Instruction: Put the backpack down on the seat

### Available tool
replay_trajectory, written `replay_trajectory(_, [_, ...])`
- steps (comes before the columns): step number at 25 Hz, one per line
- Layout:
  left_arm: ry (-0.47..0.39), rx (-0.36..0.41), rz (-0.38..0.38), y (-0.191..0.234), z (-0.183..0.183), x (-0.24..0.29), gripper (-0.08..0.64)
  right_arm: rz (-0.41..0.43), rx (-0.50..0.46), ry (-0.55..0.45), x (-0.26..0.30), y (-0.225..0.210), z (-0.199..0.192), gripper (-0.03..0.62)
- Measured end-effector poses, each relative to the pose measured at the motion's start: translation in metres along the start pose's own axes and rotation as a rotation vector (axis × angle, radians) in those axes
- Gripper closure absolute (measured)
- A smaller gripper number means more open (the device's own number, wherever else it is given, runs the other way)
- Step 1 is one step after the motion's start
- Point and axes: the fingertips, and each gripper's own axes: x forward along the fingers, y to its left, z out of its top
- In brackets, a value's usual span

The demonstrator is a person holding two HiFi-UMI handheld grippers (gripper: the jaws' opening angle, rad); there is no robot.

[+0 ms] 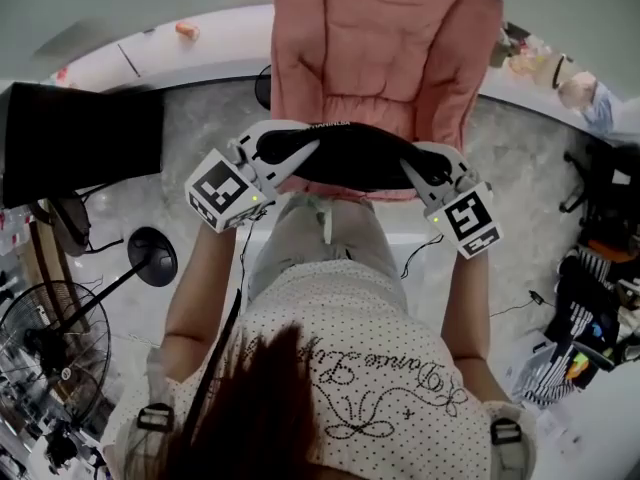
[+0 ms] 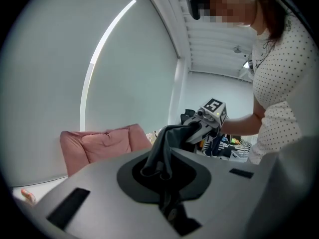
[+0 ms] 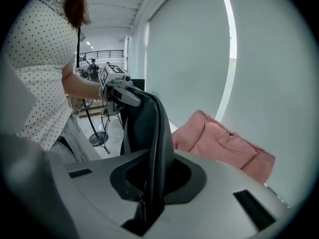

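Observation:
A black backpack (image 1: 350, 156) hangs stretched between my two grippers, just in front of a pink padded seat (image 1: 385, 38). My left gripper (image 1: 278, 160) is shut on the backpack's left end. My right gripper (image 1: 422, 171) is shut on its right end. In the left gripper view, black fabric (image 2: 164, 148) runs out of the pinched jaws toward the other gripper (image 2: 210, 114), and the pink seat (image 2: 102, 143) lies lower left. In the right gripper view, a black strap (image 3: 152, 138) rises from the jaws, with the seat (image 3: 224, 143) to the right.
The person's body fills the lower middle of the head view. A black screen (image 1: 80, 148), a round stand base (image 1: 152, 256) and a fan (image 1: 45, 338) stand at the left. Clutter and bags (image 1: 600, 268) crowd the right. A white ledge (image 1: 200, 48) runs behind the seat.

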Motion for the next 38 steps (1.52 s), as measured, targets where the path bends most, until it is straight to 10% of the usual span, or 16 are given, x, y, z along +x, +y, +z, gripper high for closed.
replay_trajectory(18, [0.177,-0.243,0.102,0.084,-0.129,0.180,0.526,0.157,0.042,0.144,0.085,-0.134,-0.165,0.546])
replay_trajectory(38, [0.321,-0.384,0.204,0.163,-0.270,0.249,0.498,0.148,0.277,0.248,0.203,-0.165,-0.278,0.529])
